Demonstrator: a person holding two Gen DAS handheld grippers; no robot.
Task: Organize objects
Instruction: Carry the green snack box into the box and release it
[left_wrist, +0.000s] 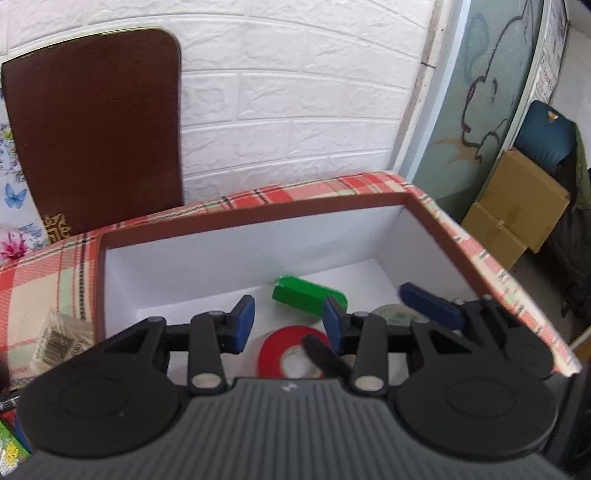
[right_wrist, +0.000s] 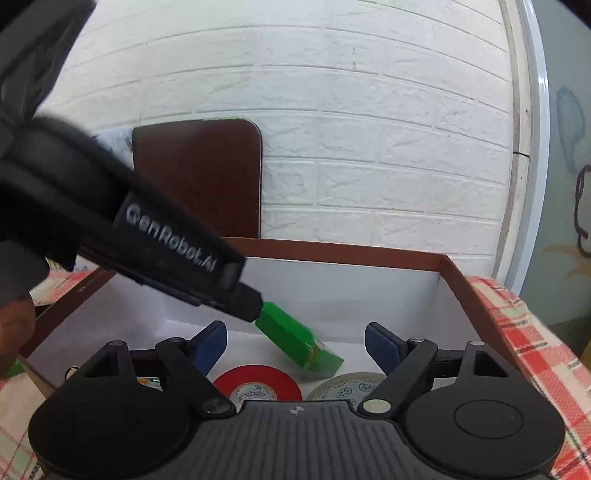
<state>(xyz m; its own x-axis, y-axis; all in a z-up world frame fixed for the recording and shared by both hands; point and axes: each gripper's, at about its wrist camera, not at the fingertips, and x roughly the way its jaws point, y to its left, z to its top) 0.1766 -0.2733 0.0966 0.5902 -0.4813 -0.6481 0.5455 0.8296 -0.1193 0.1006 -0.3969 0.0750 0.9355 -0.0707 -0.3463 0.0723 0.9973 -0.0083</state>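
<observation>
An open box (left_wrist: 255, 218) with a brown rim and white inside stands on the plaid cloth; it also shows in the right wrist view (right_wrist: 332, 249). On its floor lie a green roll of tape (left_wrist: 308, 295) (right_wrist: 299, 341), a red tape roll (left_wrist: 291, 354) (right_wrist: 258, 384) and a clear tape roll (left_wrist: 395, 315) (right_wrist: 349, 386). My left gripper (left_wrist: 288, 323) is open and empty above the red roll. My right gripper (right_wrist: 295, 345) is open and empty over the box; its fingers (left_wrist: 430, 304) show at the box's right side in the left view.
A plaid cloth (left_wrist: 40, 273) covers the table. A dark brown board (left_wrist: 96, 136) leans on the white brick wall. A clear packet (left_wrist: 61, 338) lies left of the box. Cardboard boxes (left_wrist: 517, 218) stand at the far right. The left gripper's body (right_wrist: 166, 251) crosses the right view.
</observation>
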